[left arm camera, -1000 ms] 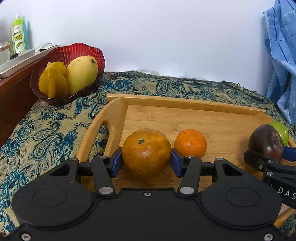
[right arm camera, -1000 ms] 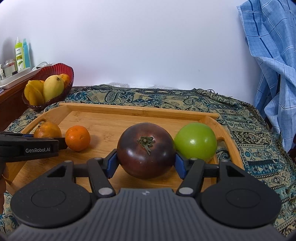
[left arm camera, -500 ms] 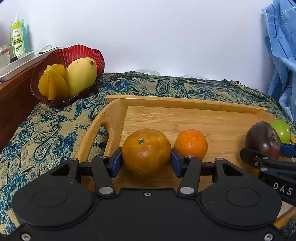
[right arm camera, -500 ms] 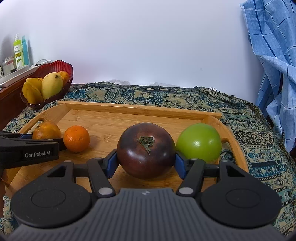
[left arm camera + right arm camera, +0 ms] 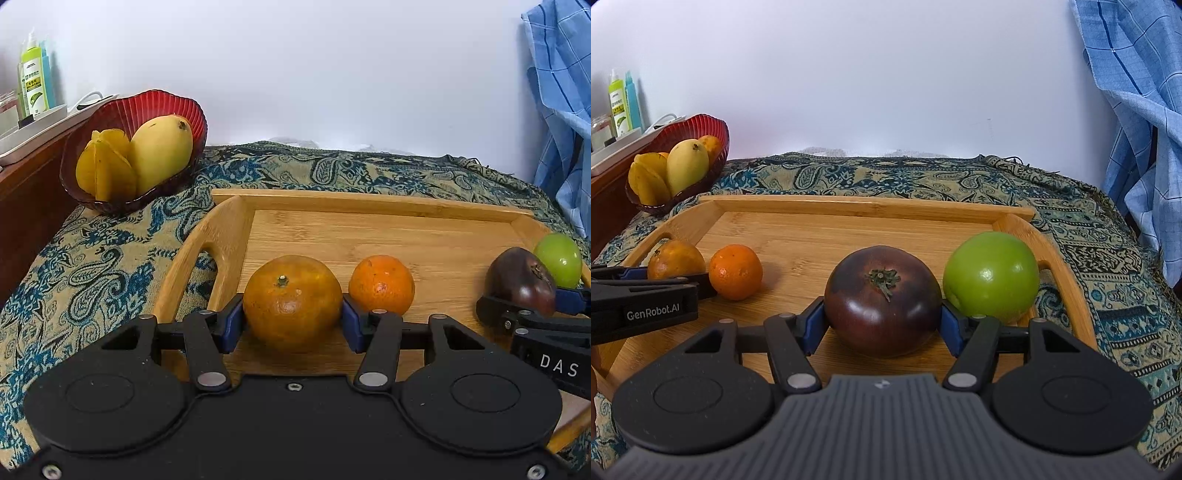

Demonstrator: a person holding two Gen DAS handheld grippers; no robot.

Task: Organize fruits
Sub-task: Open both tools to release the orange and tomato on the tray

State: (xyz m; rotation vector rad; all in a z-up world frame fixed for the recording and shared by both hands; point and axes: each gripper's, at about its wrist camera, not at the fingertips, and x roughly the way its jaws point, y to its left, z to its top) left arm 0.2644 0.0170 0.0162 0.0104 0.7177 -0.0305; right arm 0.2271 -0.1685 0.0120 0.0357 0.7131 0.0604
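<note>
We look from both wrists, close and slightly downward, toward the white wall. Both views share the wooden tray [image 5: 369,206] and, upper left, the red bowl [image 5: 701,127].

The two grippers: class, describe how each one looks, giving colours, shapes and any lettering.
The left gripper has a smooth black body with two round discs, black linkage arms with silver rivets and blue pads; its side reads GenRobot.AI. The right gripper is alike, but with a ribbed grey centre; its side shows the letters DAS.
</note>
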